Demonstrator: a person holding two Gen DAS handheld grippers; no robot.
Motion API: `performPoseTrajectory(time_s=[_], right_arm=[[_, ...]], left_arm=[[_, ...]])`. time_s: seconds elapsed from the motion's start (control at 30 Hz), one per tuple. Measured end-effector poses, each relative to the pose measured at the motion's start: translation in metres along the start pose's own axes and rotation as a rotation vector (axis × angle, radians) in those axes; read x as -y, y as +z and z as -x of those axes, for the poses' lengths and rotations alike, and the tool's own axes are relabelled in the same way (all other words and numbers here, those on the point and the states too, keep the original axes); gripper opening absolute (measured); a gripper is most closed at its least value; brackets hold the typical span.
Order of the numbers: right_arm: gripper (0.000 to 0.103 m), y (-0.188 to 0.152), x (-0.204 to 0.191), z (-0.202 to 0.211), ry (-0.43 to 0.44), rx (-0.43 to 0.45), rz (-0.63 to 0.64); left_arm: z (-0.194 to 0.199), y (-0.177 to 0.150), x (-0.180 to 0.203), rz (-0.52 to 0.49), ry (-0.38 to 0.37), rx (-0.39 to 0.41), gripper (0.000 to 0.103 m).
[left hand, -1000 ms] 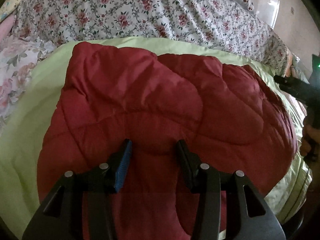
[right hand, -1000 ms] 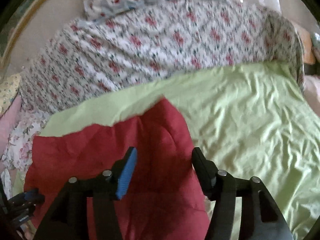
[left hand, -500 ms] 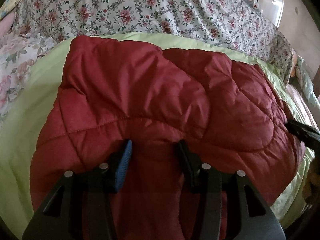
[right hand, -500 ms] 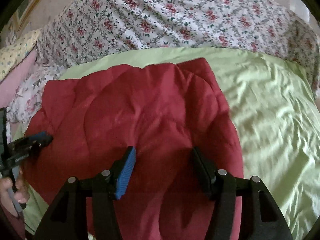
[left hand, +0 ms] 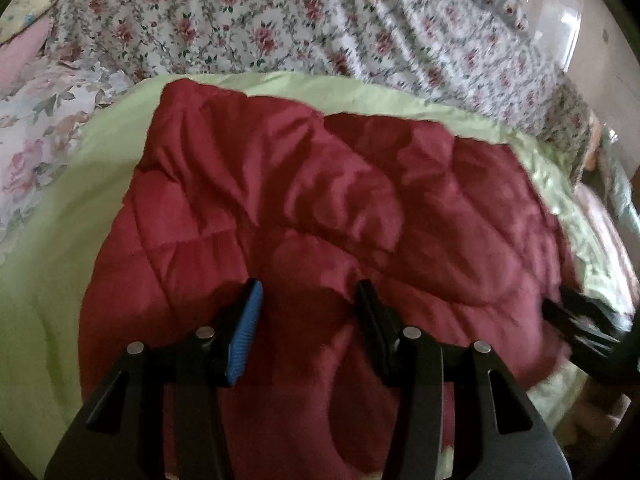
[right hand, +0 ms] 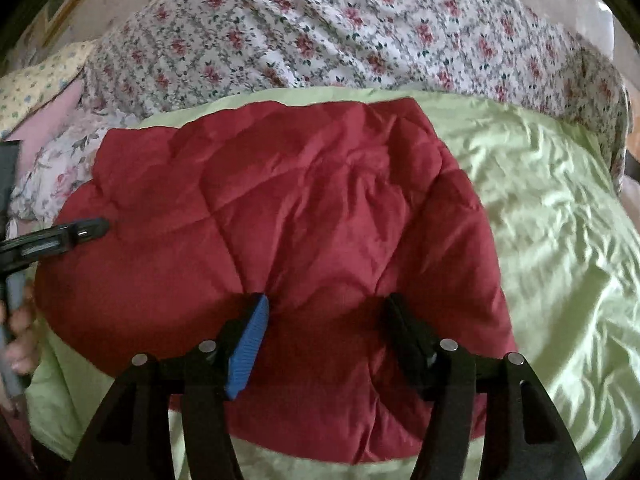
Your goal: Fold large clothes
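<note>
Left wrist view: we see the red quilted garment (left hand: 304, 216) lying spread and partly folded on the light green sheet (left hand: 52, 240) of the bed, with the floral bedspread (left hand: 280, 20) bunched behind it. The left claw (left hand: 308, 300) hangs over the garment's near part with its jaws apart; the blue pad (left hand: 246, 332) and the black finger (left hand: 374, 320) each sit over red fabric, and we cannot see them pinching a fold, so we record it as released. The right claw (left hand: 576, 320) enters at the right edge, blurred, by the garment's right border. Right wrist view: the garment (right hand: 280, 208) fills the centre and left, with open green sheet (right hand: 560, 240) to its right and the floral bedspread (right hand: 360, 28) beyond. The right claw (right hand: 326, 312) is over the garment's near edge, its jaws opening, red fabric lying under the gap but not pressed by the pads. At the left edge the left claw (right hand: 86, 230) reaches over the garment's left side, with a hand (right hand: 22, 332) on its grip below.
</note>
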State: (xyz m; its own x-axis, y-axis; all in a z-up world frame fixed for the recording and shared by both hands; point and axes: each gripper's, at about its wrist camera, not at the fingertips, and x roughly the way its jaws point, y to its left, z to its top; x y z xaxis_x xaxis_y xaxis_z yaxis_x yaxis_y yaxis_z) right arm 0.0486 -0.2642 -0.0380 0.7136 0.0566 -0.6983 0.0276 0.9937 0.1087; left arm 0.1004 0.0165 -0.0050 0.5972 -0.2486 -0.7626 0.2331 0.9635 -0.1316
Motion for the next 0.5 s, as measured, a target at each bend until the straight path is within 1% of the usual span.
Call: performPoseTrajectory(time_s=[0.13, 0.2, 0.3, 0.37, 0.5], right_arm=[[0.064, 0.001, 0.002, -0.006, -0.002, 0.016, -0.019], [0.065, 0.000, 0.001, -0.007, -0.003, 0.020, -0.023], [0.066, -0.002, 0.001, -0.008, -0.001, 0.026, -0.032], [0.066, -0.002, 0.002, -0.009, 0.000, 0.027, -0.030], [0.066, -0.001, 0.003, -0.011, 0.006, 0.027, -0.035]], left_arm=[[0.026, -0.016, 0.006, 0.004, -0.003, -0.001, 0.047], [0.028, -0.024, 0.009, -0.005, 0.012, -0.019, 0.054], [0.022, -0.031, 0.016, -0.036, 0.054, -0.039, 0.057], [0.009, -0.033, 0.018, -0.043, 0.080, -0.062, 0.058], [-0.008, -0.031, 0.022, -0.046, 0.120, -0.061, 0.062]])
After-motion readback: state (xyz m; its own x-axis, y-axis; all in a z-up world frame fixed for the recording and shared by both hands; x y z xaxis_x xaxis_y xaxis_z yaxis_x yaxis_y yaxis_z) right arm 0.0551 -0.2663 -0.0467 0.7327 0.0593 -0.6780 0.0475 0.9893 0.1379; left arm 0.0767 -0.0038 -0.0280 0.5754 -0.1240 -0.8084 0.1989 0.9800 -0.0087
